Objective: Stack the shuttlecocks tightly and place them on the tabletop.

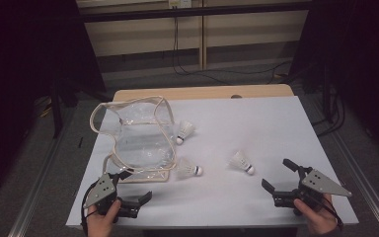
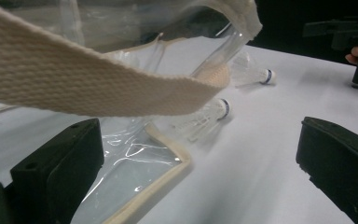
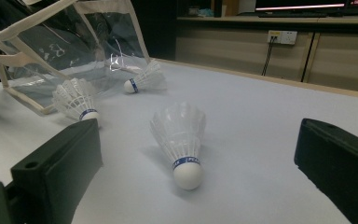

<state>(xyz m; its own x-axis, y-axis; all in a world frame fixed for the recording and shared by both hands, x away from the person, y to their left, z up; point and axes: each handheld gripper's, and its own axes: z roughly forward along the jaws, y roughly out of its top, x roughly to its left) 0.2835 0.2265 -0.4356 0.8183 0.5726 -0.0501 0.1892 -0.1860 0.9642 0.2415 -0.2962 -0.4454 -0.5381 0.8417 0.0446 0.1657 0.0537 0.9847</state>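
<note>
1. Hand-held gripper on the left is resting released beside the clear bag; the right hand-held gripper is gaping, empty, near a shuttlecock on the tabletop.
2. Left gripper view: the bag's strap is hanging just ahead, ungrasped.
3. Right gripper view: that shuttlecock is lying between the spread jaws, so closing on it is likely coming next.

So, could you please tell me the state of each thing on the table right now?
Clear bag: lying on the table, mouth open, strap looped up.
Shuttlecock by the bag's edge: on its side.
Middle shuttlecock: on its side, beside the bag.
Right shuttlecock: on its side, free.
Left tool: open, holding nothing.
Right tool: open, holding nothing.
</note>
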